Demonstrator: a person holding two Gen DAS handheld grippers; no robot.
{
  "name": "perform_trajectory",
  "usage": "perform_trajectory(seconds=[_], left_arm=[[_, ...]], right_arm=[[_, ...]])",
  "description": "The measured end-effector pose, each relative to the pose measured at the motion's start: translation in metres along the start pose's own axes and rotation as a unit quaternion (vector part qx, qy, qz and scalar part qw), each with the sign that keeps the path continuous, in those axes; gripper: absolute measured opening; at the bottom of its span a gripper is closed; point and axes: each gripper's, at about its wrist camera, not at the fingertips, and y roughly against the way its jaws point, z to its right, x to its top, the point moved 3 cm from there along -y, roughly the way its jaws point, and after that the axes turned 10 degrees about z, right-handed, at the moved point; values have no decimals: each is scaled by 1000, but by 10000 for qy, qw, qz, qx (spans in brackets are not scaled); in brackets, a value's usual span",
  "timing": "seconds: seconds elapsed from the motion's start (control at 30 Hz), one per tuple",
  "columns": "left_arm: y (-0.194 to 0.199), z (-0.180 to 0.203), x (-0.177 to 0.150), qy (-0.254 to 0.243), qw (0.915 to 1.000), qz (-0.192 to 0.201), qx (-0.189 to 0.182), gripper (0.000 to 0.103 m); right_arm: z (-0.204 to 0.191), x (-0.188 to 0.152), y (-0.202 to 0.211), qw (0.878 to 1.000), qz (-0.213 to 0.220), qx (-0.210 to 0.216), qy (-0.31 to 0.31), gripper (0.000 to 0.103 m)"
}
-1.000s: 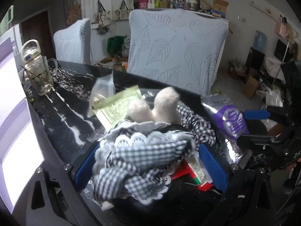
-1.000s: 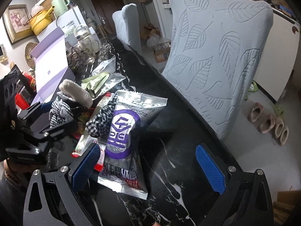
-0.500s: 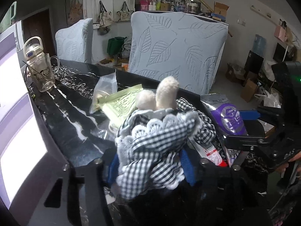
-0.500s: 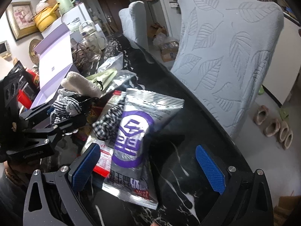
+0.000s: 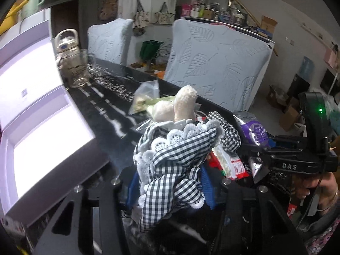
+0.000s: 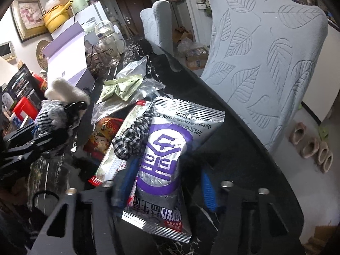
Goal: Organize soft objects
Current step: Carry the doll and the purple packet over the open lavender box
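Plush toy [image 5: 170, 161] in gingham sits pinched between the left tongs [image 5: 170, 182], its long axis running forward, white ears [image 5: 184, 102] pointing away over the dark surface [image 5: 110, 114]. Right tongs [image 6: 167, 182] are half closed astride a purple packet [image 6: 163, 148].

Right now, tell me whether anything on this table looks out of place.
The purple-and-silver snack packet lies between the right gripper's fingers, a foil pack rather than a soft object. A gingham scrunchie sits half tucked under its edge among other wrappers. The left gripper is clamped on the gingham plush toy.
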Motion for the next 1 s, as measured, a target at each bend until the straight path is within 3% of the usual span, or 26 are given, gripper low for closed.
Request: perform_trajectory(seconds=[0.17, 0.43, 0.7, 1.0], left_arm=[[28, -9, -7, 72, 9992, 219, 328, 49], [57, -19, -14, 399, 9973, 421, 461, 49], [93, -32, -15, 715, 9930, 689, 640, 49], [141, -60, -15, 998, 9822, 1011, 1230, 49]], right_arm=[[-8, -3, 5, 9999, 45, -30, 162, 30], [-34, -7, 28, 9990, 147, 125, 413, 30], [-83, -4, 47, 9937, 205, 663, 878, 30], [-146, 8, 57, 9777, 325, 1417, 1516, 30]])
